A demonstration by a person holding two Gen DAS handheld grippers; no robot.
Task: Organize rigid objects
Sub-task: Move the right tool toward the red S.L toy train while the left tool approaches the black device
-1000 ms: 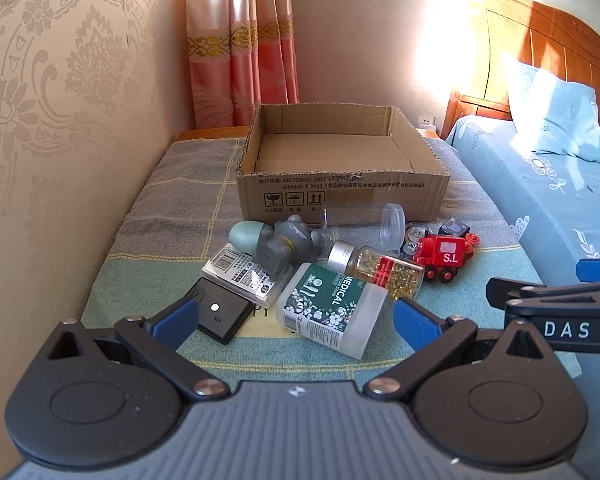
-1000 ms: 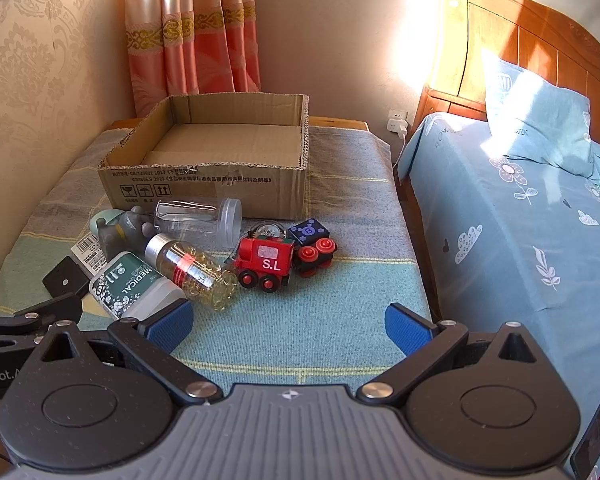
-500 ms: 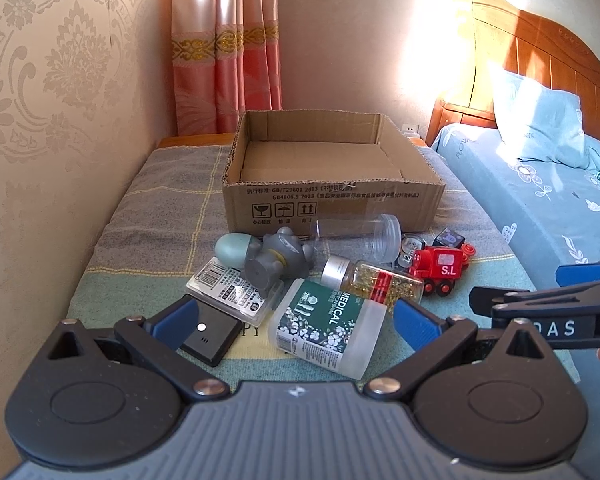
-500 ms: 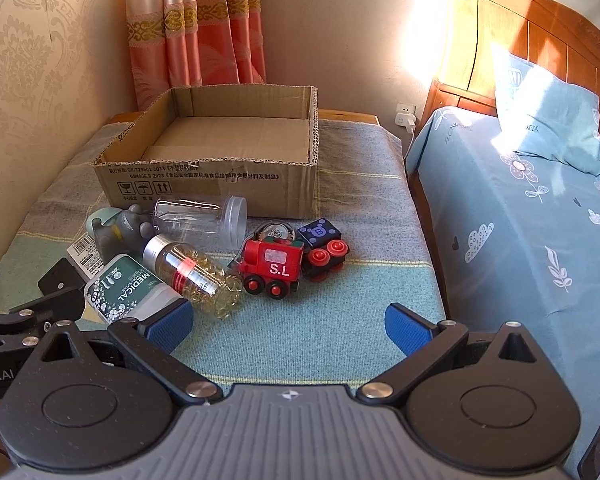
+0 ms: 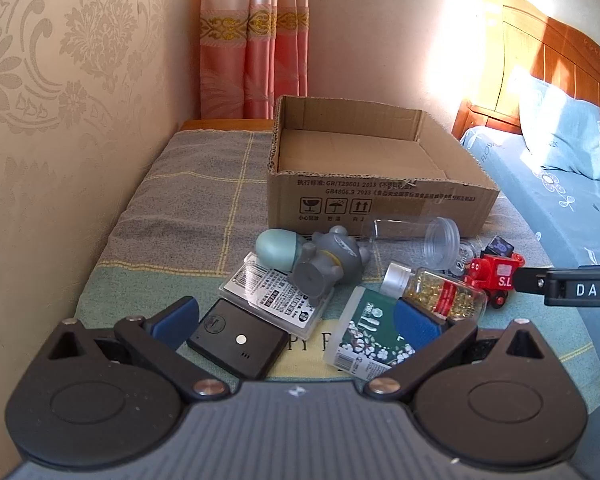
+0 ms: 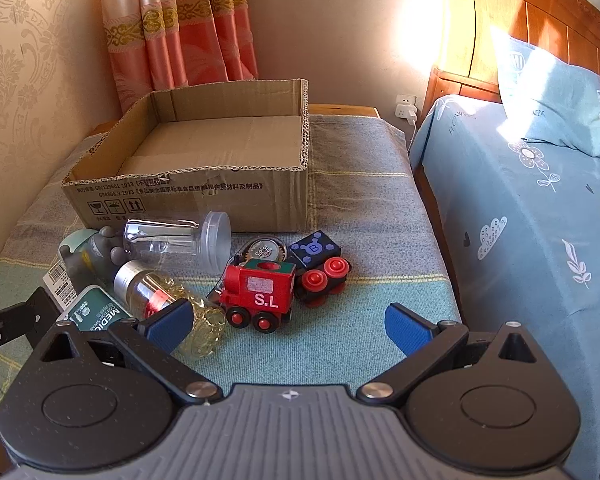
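An open cardboard box (image 5: 380,204) (image 6: 188,196) stands empty on the blanket-covered bench. In front of it lie a black device (image 5: 238,342), a flat labelled pack (image 5: 274,300), a grey elephant figure (image 5: 328,264), a green-white medical bottle (image 5: 370,330), a capsule bottle (image 6: 168,296), a clear jar (image 6: 176,236), a red toy train (image 6: 260,288) and a blue cube (image 6: 314,248). My left gripper (image 5: 296,322) is open, low over the black device and medical bottle. My right gripper (image 6: 288,322) is open, just short of the train.
A patterned wall (image 5: 40,120) runs along the left, pink curtains (image 6: 180,32) hang behind. A bed with blue sheet (image 6: 532,220) and pillow lies to the right, across a narrow gap. A round tin (image 6: 266,250) lies behind the train.
Both grippers have moved forward and lower toward the pile. The left one has turned a little to the right. Both stay open; no object has moved.
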